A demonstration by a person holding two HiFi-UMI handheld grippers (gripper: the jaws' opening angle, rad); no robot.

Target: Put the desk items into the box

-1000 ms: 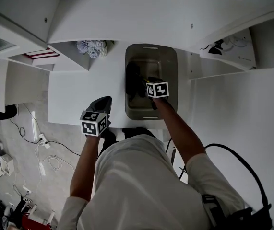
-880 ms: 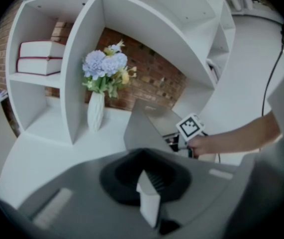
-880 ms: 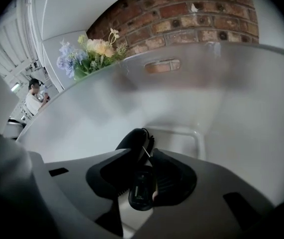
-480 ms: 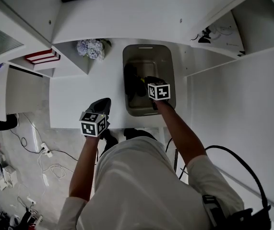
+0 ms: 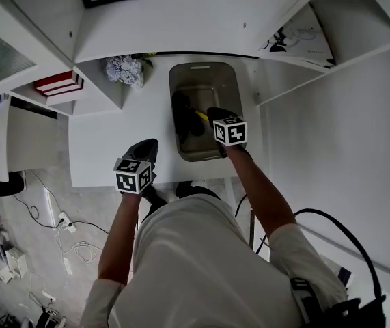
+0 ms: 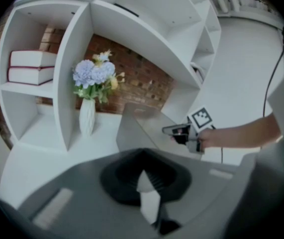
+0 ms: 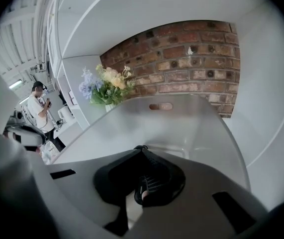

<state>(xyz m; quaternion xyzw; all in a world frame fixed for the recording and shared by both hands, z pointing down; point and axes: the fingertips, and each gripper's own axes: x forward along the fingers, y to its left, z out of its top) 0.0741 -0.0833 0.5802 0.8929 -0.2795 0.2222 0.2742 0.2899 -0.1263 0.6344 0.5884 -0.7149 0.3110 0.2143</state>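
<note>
A study: white desk [image 5: 109, 145], bookshelves [image 6: 64, 98], flower vase [image 6: 87, 117].

a white desk [image 5: 106, 149] fills the middle of the frame; a grey box [image 5: 232, 91] sits on its right part, a vase of flowers [image 5: 128, 70] at its upper left.

**Three Cameras Around One Box**

The head camera looked steeply down from above the person [image 5: 201, 265] onto the desk [image 5: 106, 145] and box [image 5: 232, 91]. The camera on the left gripper [image 5: 148, 144] sat low over the desk, facing the shelves [image 6: 32, 86] and the right gripper [image 6: 170, 130]. The right gripper's camera hung close over the box, facing a brick wall [image 7: 191, 59]. All three shared box and flowers [image 5: 128, 69].
</note>
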